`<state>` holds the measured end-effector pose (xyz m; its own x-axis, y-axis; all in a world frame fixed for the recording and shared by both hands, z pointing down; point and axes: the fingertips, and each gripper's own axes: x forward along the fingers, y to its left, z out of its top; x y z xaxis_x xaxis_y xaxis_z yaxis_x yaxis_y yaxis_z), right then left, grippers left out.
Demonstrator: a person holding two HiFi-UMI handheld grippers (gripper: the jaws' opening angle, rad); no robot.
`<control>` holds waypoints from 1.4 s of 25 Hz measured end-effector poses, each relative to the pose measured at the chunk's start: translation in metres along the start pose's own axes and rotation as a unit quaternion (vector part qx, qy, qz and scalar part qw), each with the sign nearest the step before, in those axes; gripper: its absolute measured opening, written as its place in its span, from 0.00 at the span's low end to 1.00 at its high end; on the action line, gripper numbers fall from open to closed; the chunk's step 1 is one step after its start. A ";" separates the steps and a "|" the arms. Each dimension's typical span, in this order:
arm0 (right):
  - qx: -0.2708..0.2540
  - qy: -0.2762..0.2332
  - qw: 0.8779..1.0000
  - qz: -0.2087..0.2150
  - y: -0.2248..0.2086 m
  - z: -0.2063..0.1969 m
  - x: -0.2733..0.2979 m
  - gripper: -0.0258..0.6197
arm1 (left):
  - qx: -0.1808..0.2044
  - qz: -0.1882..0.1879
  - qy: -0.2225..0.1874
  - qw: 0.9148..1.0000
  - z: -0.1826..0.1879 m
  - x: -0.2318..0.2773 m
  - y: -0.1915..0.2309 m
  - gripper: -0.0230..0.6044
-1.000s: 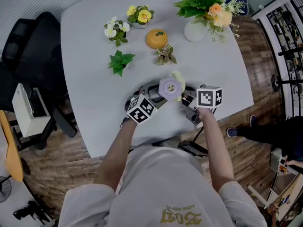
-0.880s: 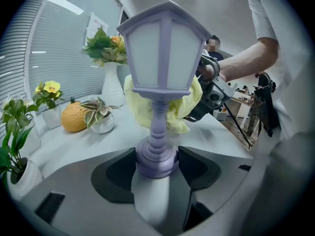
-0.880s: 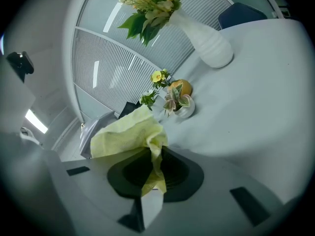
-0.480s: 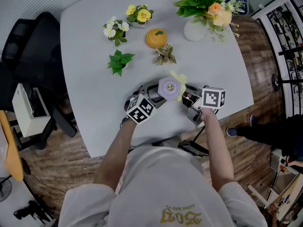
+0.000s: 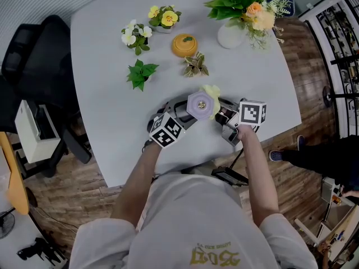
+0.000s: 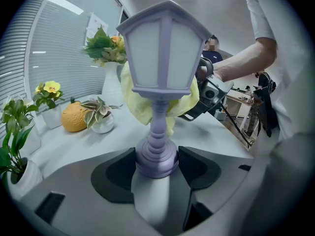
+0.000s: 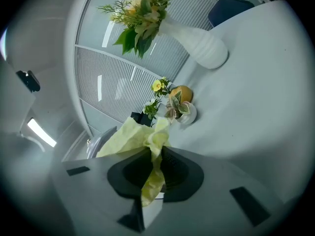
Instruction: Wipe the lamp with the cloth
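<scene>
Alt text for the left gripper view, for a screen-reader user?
The left gripper clamps the round base of an upright purple lantern-style lamp. Just behind its shade, the right gripper holds a yellow cloth. Small potted plants stand on the white table beyond.

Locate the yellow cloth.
Head view, centre: the cloth is pinched in the right gripper, lying against the far right side of the lamp.

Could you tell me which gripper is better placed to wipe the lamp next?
Right. The right gripper is shut on the cloth, which lies against the shade of the lamp; the left gripper is busy clamping its base.
</scene>
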<state>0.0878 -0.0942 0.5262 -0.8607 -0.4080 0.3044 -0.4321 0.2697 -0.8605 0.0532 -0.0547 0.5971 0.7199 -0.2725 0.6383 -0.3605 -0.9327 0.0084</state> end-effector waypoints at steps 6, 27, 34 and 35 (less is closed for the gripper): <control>-0.008 0.025 1.000 -0.003 -0.004 -0.003 0.012 0.12 | 0.000 -0.001 0.000 1.000 0.000 0.000 0.000 0.47; -0.054 0.099 0.993 -0.031 -0.016 -0.010 0.039 0.12 | 0.000 -0.001 0.000 1.000 0.001 0.000 0.000 0.47; -0.055 0.108 0.992 -0.042 -0.022 -0.012 0.045 0.12 | 0.000 0.000 0.000 1.000 0.000 0.000 0.001 0.47; -0.056 0.110 0.991 -0.046 -0.023 -0.013 0.046 0.12 | 0.000 0.000 0.000 1.000 0.000 0.000 0.001 0.47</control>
<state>0.0547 -0.1078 0.5649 -0.8489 -0.2393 0.4713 -0.5280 0.3411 -0.7778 0.0529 -0.0552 0.5973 0.7199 -0.2722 0.6385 -0.3599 -0.9330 0.0080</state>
